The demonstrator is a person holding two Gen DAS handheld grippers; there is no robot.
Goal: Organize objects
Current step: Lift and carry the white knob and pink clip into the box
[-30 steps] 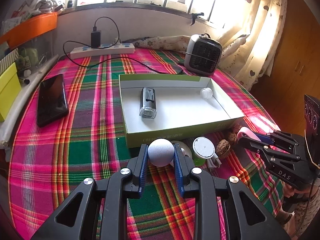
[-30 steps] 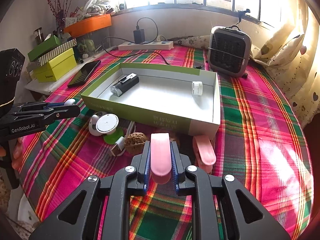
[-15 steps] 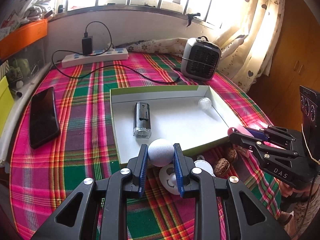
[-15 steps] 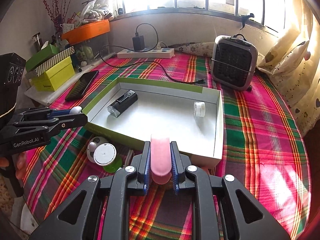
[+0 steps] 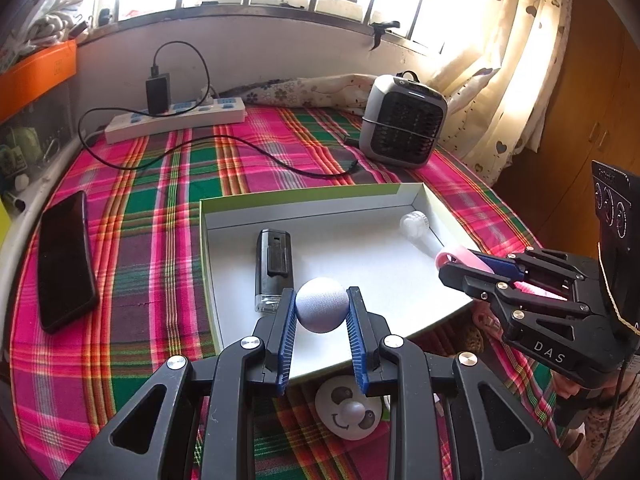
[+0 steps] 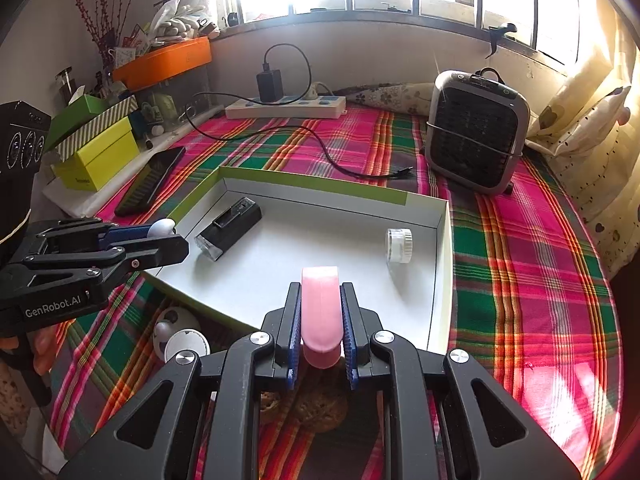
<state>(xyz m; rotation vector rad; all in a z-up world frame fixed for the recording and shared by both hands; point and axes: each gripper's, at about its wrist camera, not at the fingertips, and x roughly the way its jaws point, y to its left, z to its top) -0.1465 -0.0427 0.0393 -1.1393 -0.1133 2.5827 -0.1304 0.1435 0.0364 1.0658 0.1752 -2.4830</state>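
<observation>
Low in the middle of the left wrist view, the left gripper (image 5: 322, 312) pinches a pale grey ball (image 5: 322, 309) between its blue pads. That ball hangs over the near edge of a white box (image 5: 308, 206) with a green rim. Inside the box lies a black lighter-shaped thing (image 5: 273, 270) near the left wall, and a small clear cap (image 5: 414, 224) sits in the far right corner. Just under the left gripper, outside the box, a round white toy with a panda face (image 5: 348, 410) rests on the checked cloth (image 5: 152, 184).

At the right side of that view the right gripper (image 5: 452, 266) reaches in over the box's right edge. In the right wrist view it is low in the middle, and its jaws are squeezed tight on a pink clip (image 6: 321, 312). The pink clip pokes forward over the near part of the box floor. A brown bumpy nut (image 6: 316, 412) lies on the cloth below it.

Far back on the cloth stand a grey heater (image 5: 402, 120) at the upper right and a white power strip (image 5: 176, 118) at the upper left, with a black cable running from it. A black phone (image 5: 64, 260) lies at the left edge.
</observation>
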